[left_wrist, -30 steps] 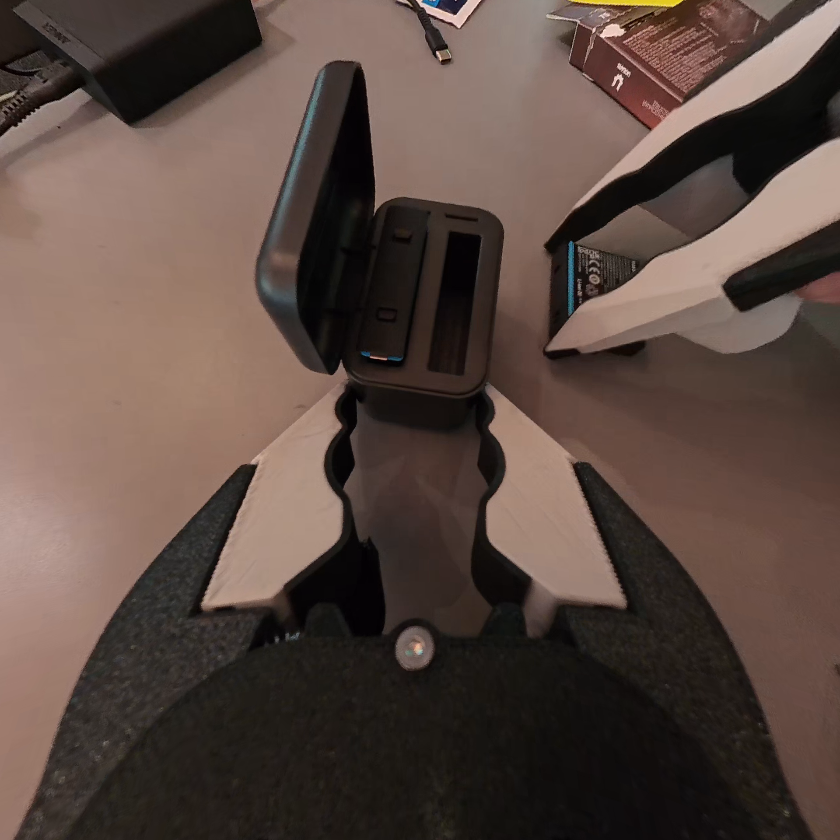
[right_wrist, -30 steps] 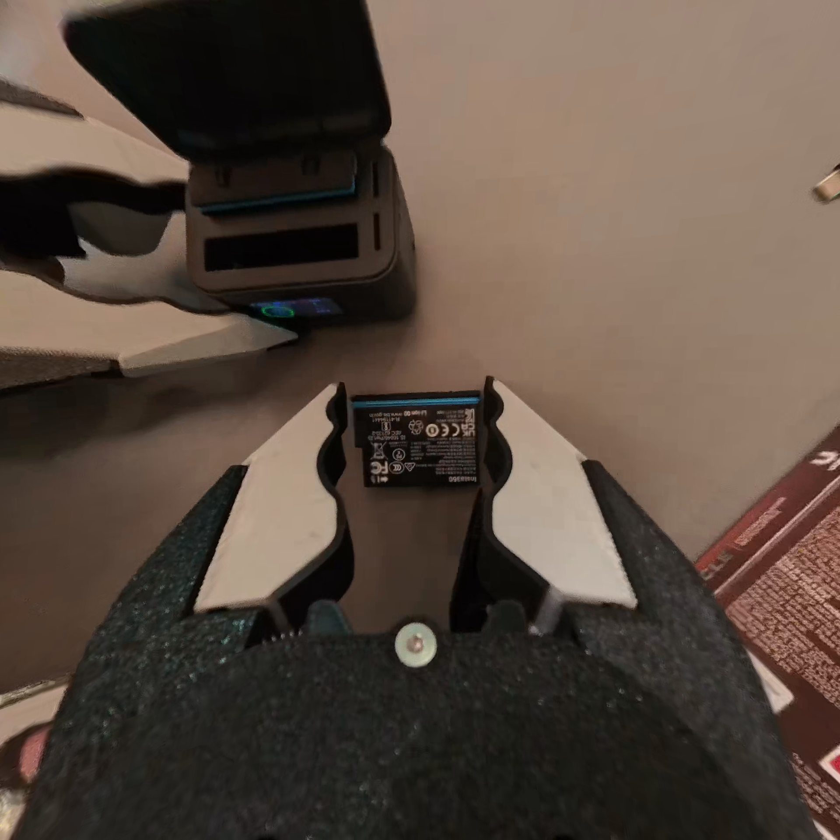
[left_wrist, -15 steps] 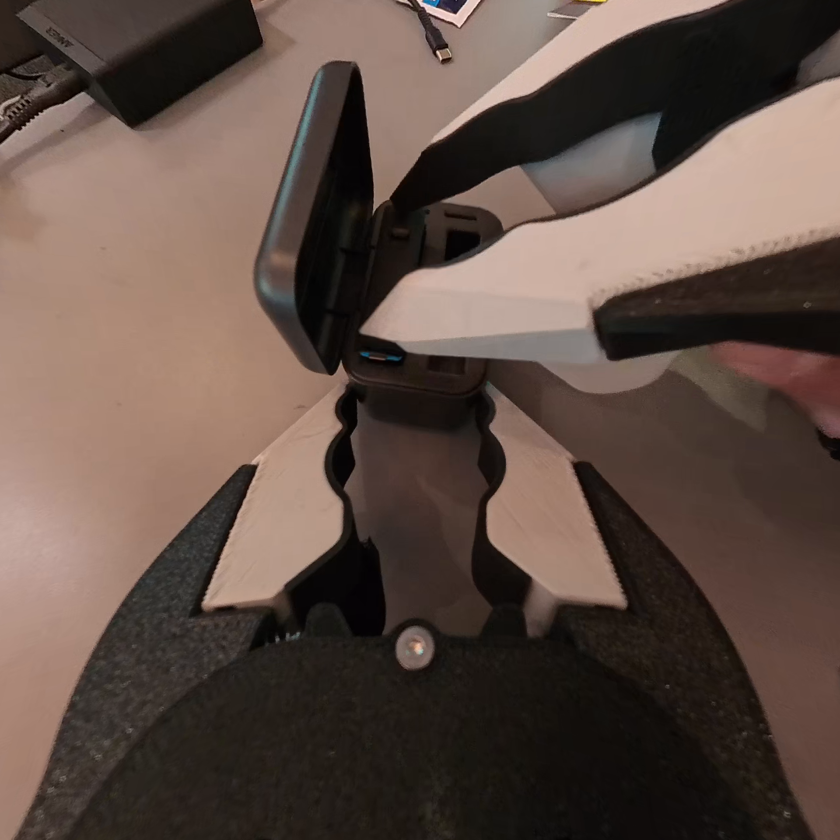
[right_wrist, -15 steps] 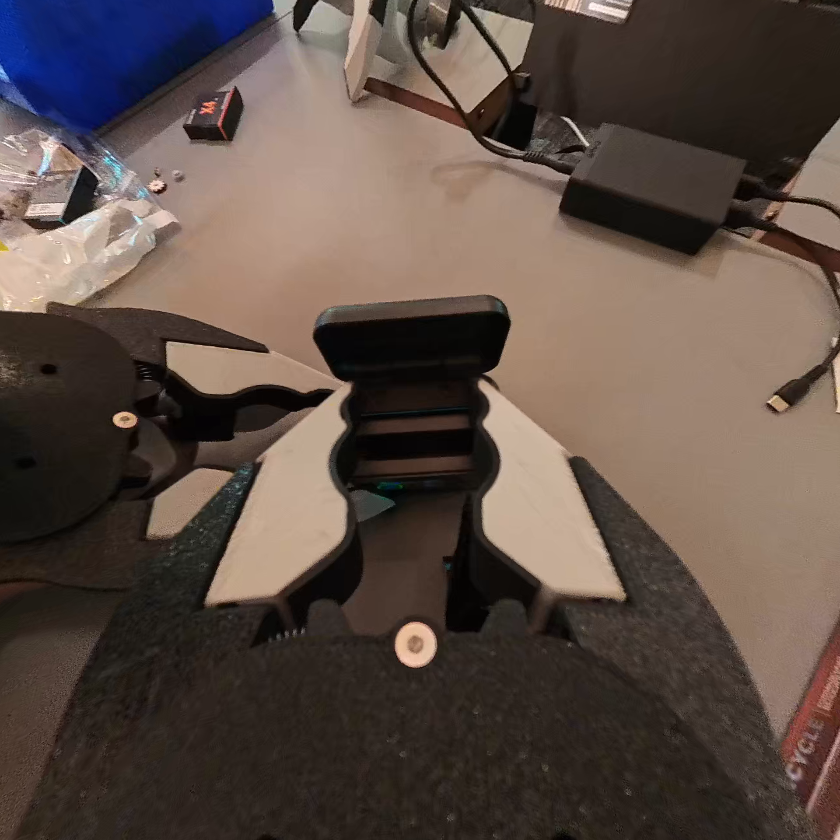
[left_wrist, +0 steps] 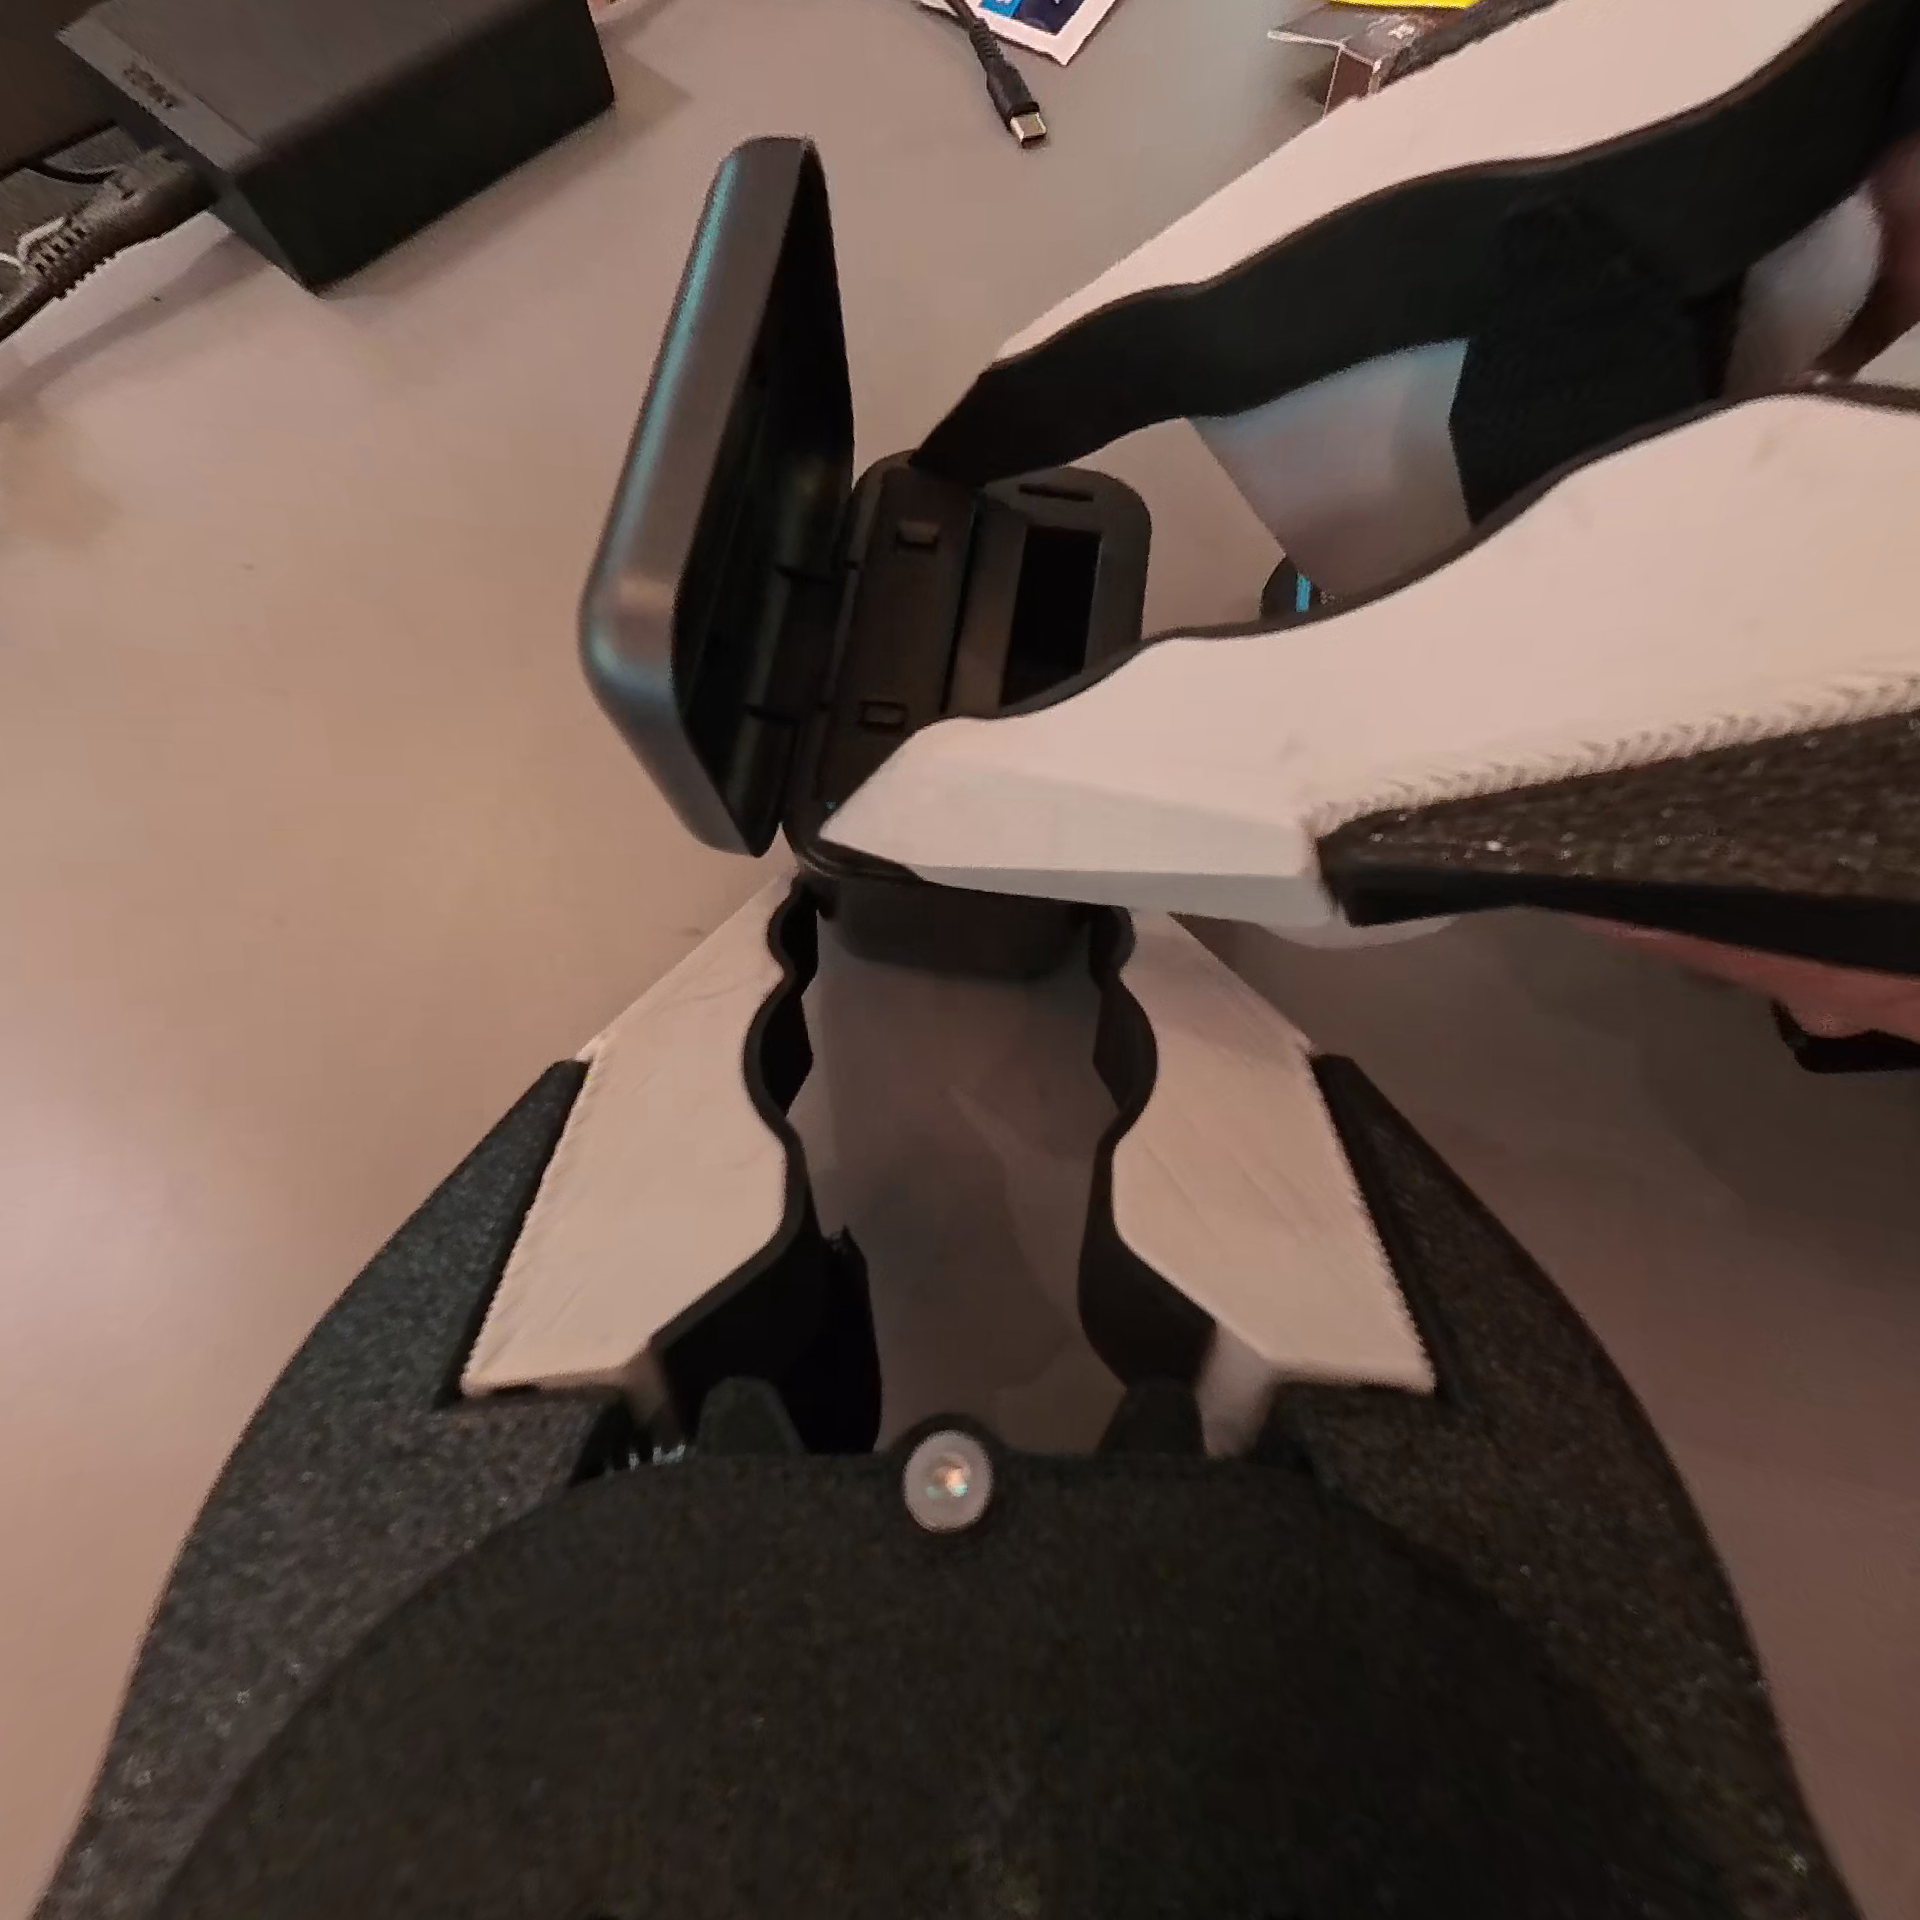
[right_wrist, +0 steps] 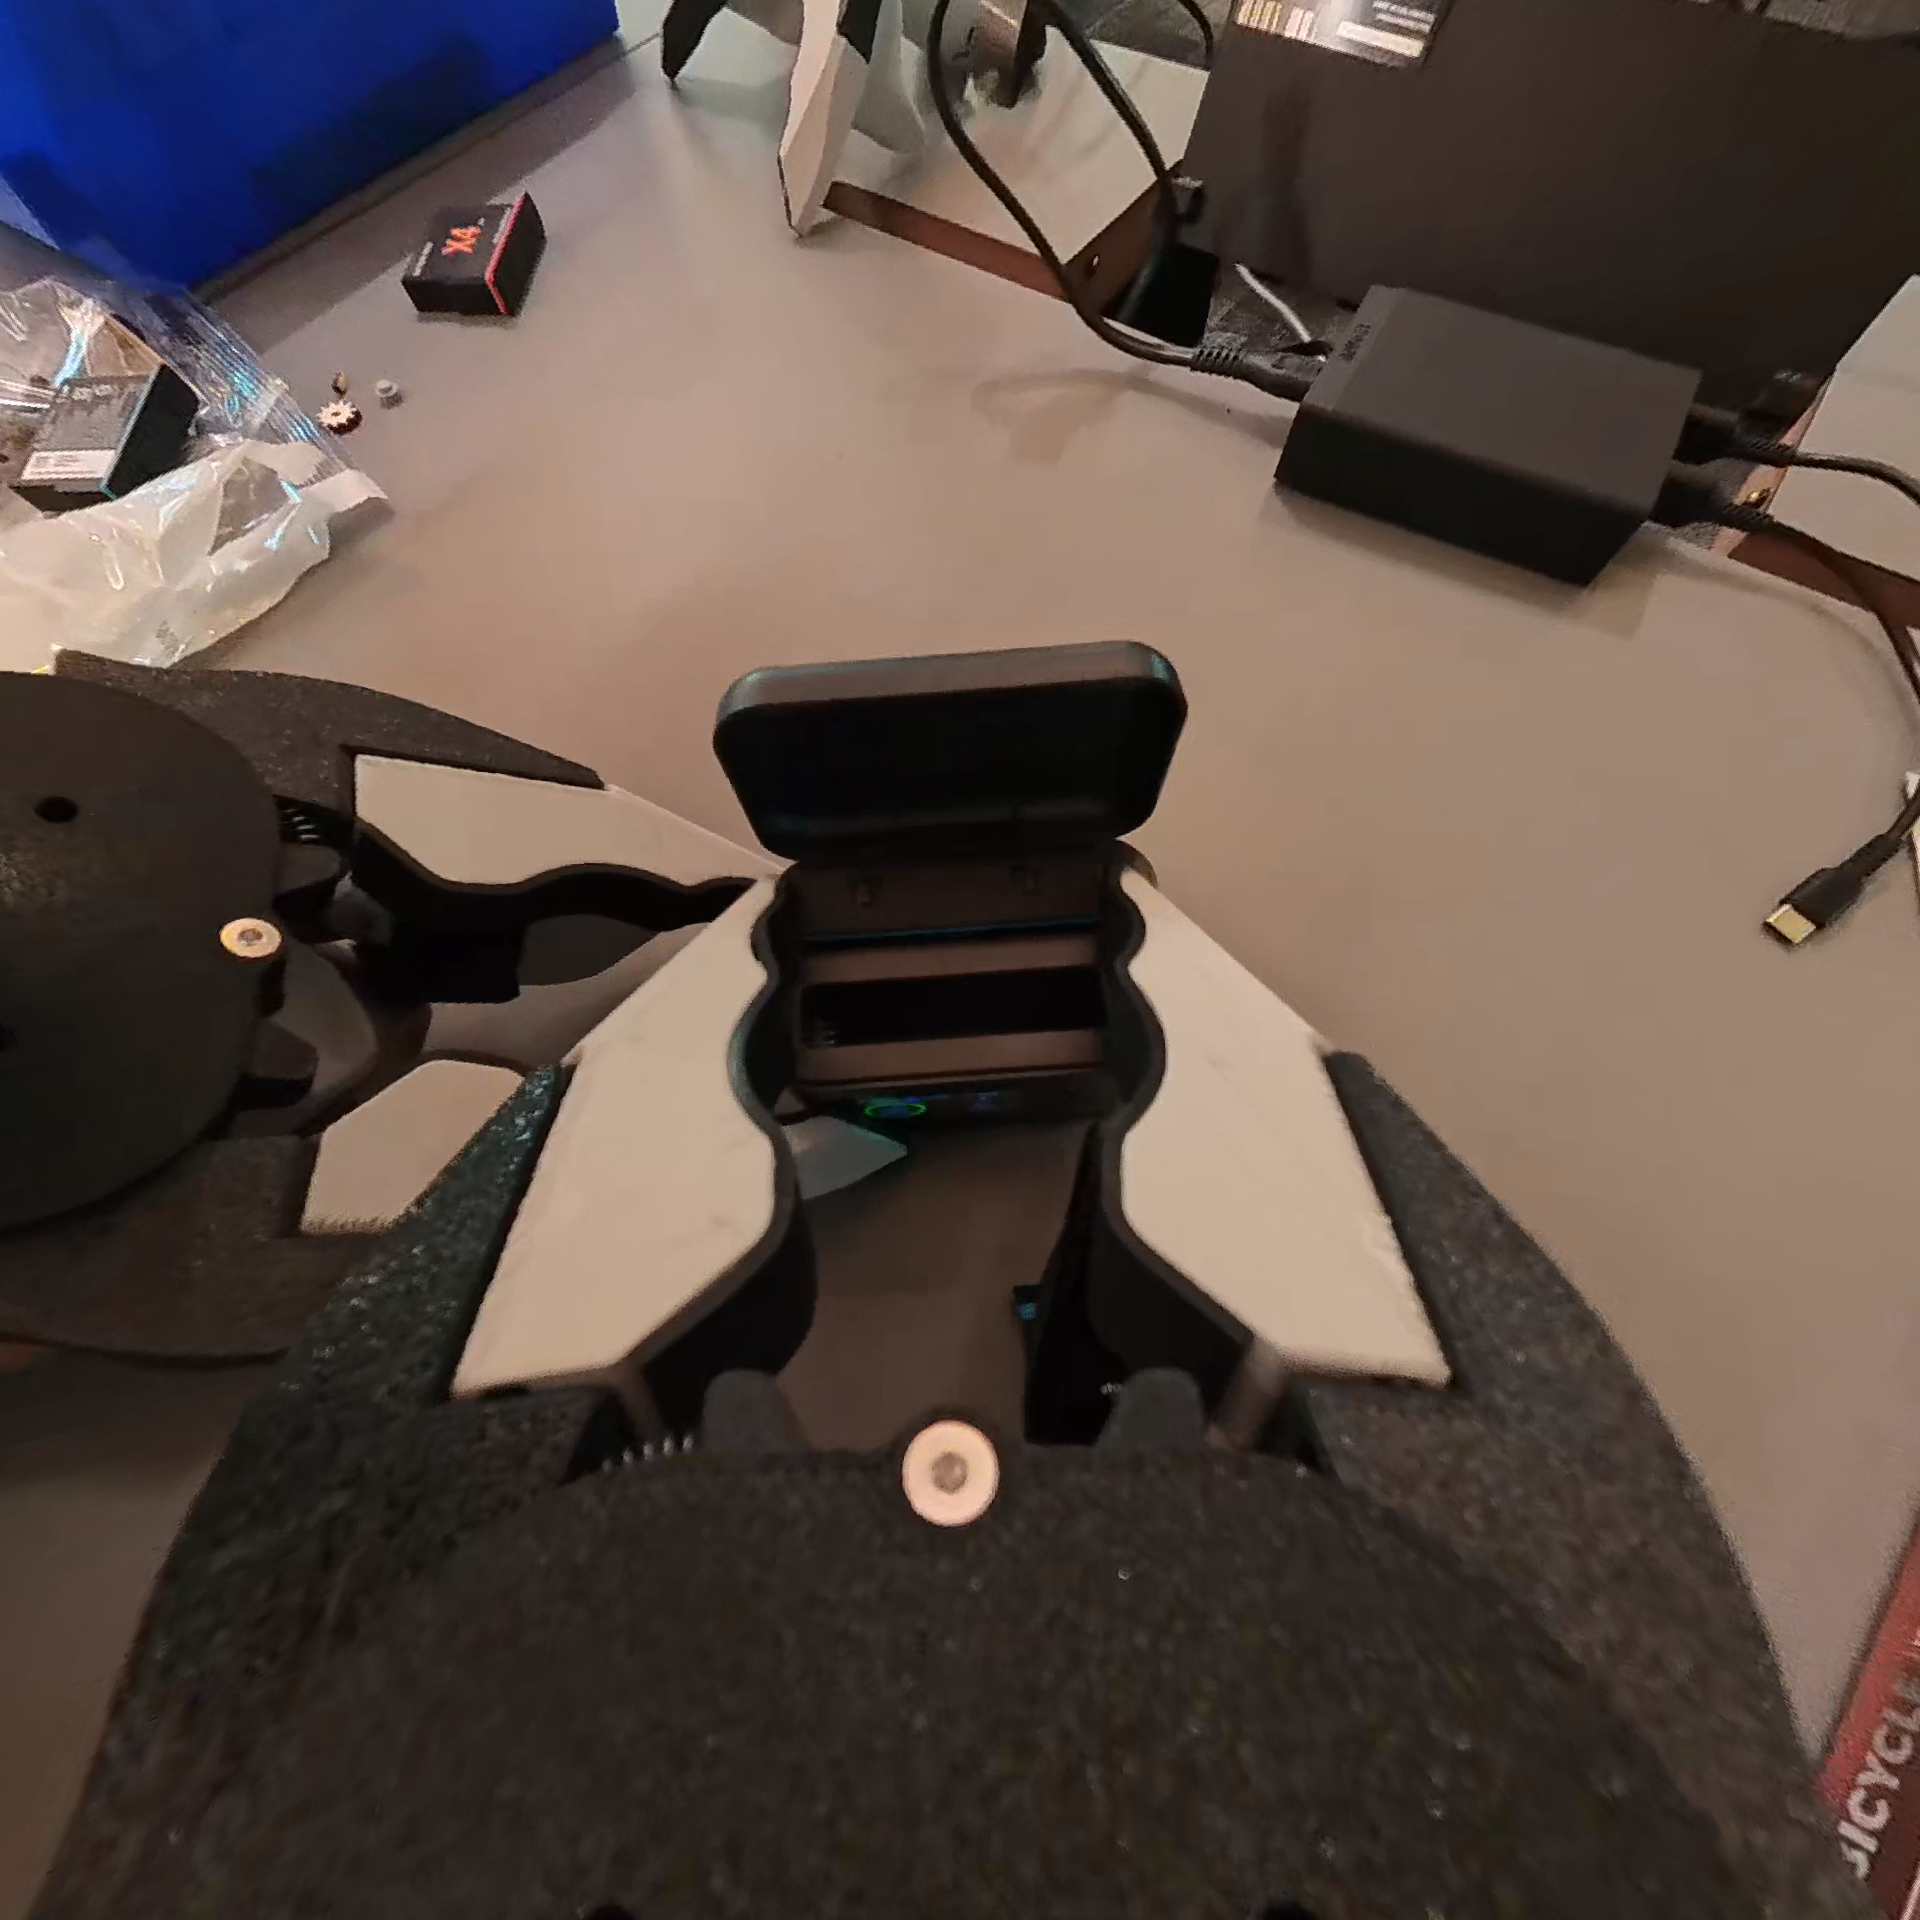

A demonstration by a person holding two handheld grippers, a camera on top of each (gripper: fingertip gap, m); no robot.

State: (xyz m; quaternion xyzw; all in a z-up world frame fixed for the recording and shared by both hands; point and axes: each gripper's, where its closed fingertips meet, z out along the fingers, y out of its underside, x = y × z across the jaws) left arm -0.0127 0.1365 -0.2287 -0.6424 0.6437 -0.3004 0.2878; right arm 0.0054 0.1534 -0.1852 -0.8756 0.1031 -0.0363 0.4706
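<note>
A dark charging case [left_wrist: 1091, 540] stands on the grey table with its lid [left_wrist: 665, 520] hinged open. My left gripper [left_wrist: 951, 914] is shut on the case's base. A black battery [right_wrist: 940, 894] with a blue edge sits in the slot nearest the lid [right_wrist: 945, 727]; the other slot [right_wrist: 951, 1013] is empty. My right gripper [right_wrist: 945, 904] is open, with a fingertip at each end of that battery. It reaches in from the right in the left wrist view [left_wrist: 878, 644]. A loose battery [left_wrist: 1294, 592] lies on the table beyond the case, mostly hidden.
A black power adapter [right_wrist: 1475, 436] with cables sits at the back. A USB-C plug [right_wrist: 1808, 914] lies to the right. A small black and red box [right_wrist: 478, 255] and plastic bags [right_wrist: 156, 540] lie at the left. A dark red carton [right_wrist: 1881, 1745] is at the right edge. Left tips to right tips: about 5 cm. My right gripper's tips are some 20 cm from the USB-C plug [right_wrist: 1808, 914]. It turns up in the left wrist view [left_wrist: 1022, 111] as well.
My right gripper left the loose battery on the table, swung over the case, and now straddles the battery in the slot. My left gripper and the case have stayed put.
</note>
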